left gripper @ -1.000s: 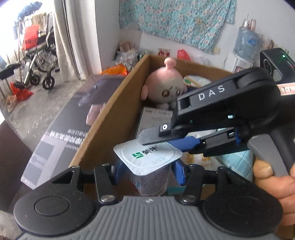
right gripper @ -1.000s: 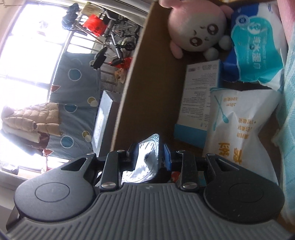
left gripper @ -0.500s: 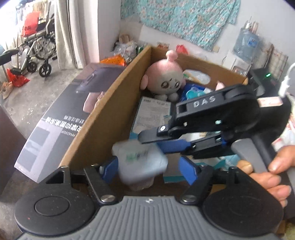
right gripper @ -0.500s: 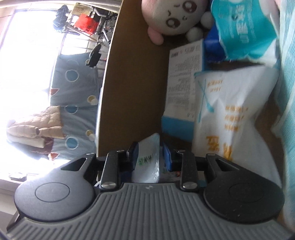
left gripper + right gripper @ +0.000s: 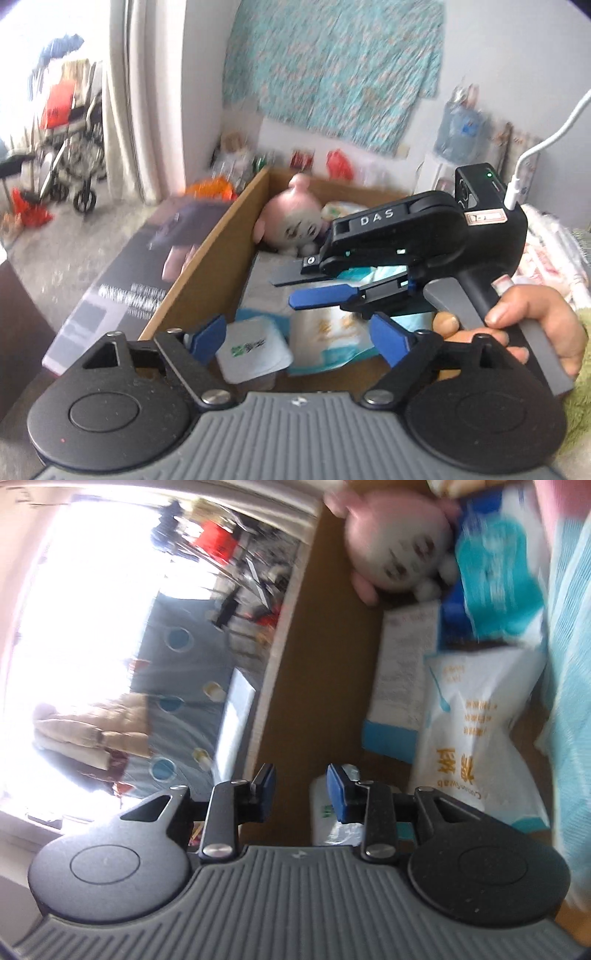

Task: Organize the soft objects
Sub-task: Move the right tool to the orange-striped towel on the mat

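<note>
Cardboard box (image 5: 207, 254): cup (image 5: 253, 350) inside, both grippers released.

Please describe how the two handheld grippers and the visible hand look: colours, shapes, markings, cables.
Both grippers have black linkages with round discs, a ribbed grey base and blue jaws. The left gripper shows this in its own view. The right gripper has a black body marked "DAS", a grey trigger, a green light, a small label and a white cable. The bare hand ends in a fuzzy green sleeve.
</note>
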`<state>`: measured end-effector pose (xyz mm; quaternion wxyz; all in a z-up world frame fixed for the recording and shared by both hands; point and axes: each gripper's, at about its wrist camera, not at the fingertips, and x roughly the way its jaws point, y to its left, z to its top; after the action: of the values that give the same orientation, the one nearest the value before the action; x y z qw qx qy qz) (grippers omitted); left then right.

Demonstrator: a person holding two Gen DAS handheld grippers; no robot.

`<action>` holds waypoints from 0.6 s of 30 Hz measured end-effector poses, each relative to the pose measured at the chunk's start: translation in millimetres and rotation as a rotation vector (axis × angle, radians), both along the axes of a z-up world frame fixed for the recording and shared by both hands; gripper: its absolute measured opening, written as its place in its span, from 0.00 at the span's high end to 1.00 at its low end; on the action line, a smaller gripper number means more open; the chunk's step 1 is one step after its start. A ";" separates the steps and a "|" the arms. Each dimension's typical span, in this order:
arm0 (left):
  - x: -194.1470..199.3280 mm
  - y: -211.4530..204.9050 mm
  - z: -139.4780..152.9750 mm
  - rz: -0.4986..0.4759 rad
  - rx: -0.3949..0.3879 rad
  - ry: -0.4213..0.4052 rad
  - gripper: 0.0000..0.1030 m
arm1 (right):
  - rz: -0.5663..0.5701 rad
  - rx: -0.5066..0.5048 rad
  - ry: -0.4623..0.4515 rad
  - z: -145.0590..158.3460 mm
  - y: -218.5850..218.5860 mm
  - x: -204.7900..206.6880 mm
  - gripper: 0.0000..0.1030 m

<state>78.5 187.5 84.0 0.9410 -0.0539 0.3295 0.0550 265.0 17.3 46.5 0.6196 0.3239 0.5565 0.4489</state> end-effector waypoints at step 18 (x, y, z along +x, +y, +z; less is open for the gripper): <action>-4.3 -181.1 -15.0 -0.420 -0.091 -0.166 0.12 | -0.492 -0.131 -0.390 78.7 -330.2 -62.8 0.48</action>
<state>74.2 6.4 69.0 0.9522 -0.0311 0.2572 -0.1618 202.2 -312.9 125.2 0.8240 0.3160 0.3600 0.3024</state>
